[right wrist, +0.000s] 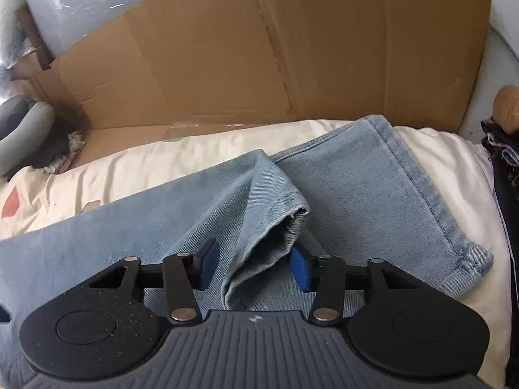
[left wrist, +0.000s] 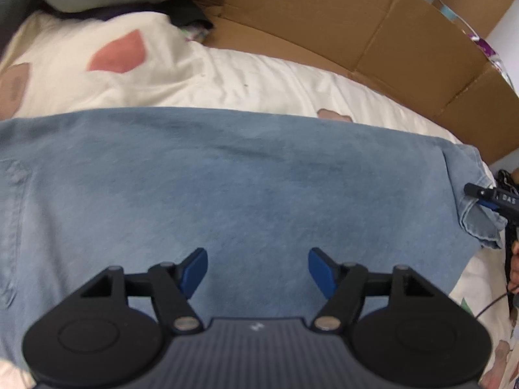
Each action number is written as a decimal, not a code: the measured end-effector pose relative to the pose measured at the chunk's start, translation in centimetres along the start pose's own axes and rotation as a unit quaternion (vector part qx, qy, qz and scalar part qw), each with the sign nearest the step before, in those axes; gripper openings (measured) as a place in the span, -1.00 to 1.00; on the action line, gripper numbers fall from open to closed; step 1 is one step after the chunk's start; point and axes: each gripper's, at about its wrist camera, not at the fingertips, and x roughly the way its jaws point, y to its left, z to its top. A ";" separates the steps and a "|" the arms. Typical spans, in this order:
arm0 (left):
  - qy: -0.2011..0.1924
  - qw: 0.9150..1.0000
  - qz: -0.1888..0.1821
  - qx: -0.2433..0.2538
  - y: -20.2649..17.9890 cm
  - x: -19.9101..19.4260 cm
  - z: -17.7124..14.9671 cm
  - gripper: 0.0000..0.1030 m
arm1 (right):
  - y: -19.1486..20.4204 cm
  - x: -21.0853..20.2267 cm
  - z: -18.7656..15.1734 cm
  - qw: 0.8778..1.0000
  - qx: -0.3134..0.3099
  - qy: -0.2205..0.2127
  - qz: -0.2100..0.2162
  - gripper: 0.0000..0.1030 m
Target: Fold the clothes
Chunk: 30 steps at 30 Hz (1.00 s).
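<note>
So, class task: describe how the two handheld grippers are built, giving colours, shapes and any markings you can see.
Both the left gripper and right gripper look alike: a ribbed dark grey body with a small white logo, two round black discs at the sides, black linkage arms with silver pivot pins, and blue pads on the jaws.

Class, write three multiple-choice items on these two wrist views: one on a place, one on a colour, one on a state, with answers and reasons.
1. Where does the cardboard stand? A) behind the bed B) on the jeans C) under the jeans
2. What colour are the jeans? A) black B) light blue C) red
3. The left hand-held gripper is: A) shut on a sock B) open C) out of view

Answers: 1 A, it rises beyond the cream bedsheet; 2 B, pale denim in both views; 3 B, its blue pads stand apart over the denim.
</note>
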 end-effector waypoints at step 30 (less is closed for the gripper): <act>0.010 0.999 0.024 -0.026 0.8 2.4 -0.5 0.43 | -5.9 3.6 10.0 0.988 -0.140 0.038 -0.048 -0.85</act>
